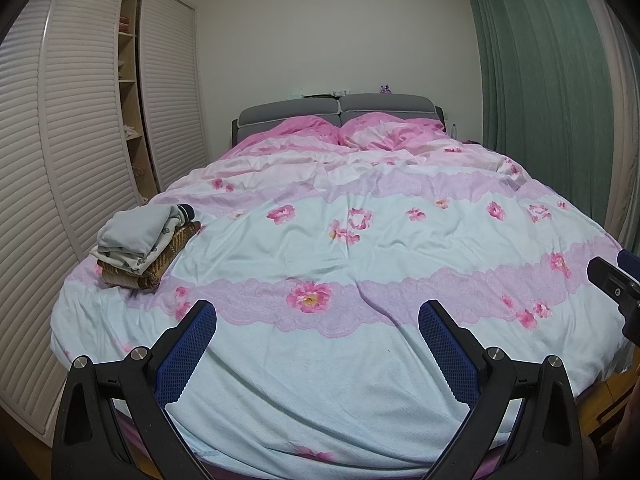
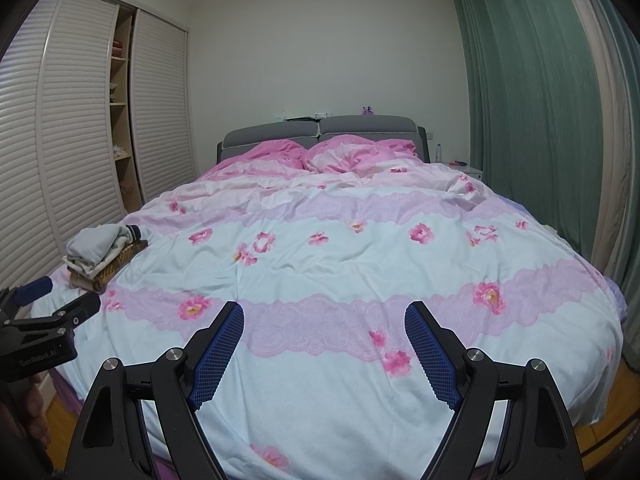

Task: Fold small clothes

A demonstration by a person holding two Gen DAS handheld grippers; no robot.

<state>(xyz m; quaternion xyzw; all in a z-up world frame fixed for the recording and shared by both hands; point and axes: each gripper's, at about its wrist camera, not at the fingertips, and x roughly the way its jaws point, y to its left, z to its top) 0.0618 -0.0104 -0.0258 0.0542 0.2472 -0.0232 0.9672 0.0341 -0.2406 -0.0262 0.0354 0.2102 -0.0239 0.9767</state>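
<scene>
You had both tools raised over the foot of the bed, nothing gripped. Left gripper jaws were spread wide, blue pads bare, only the floral duvet showing between them. Right gripper was the same: jaws apart, empty, aimed down the middle of the bed. Each tool also peeked into the other's view, at the frame edge. The task's clothes sat as a stack of folded clothes at the left edge of the bed, near the louvered wardrobe: a grey garment on top, a white patterned one under it, a brown woven piece at the bottom, a dark cuff poking out behind. The stack was well apart from both grippers, nearer the left one. No loose, unfolded garment showed anywhere on the duvet in either view. Judgement: you were between items or at the end of the job, since everything visible looked already folded. If more is to be folded, the next move would call for bringing a fresh garment onto the flat open area in front of the jaws and spreading it; otherwise, for pinching the stack's near edge without toppling it.
</scene>
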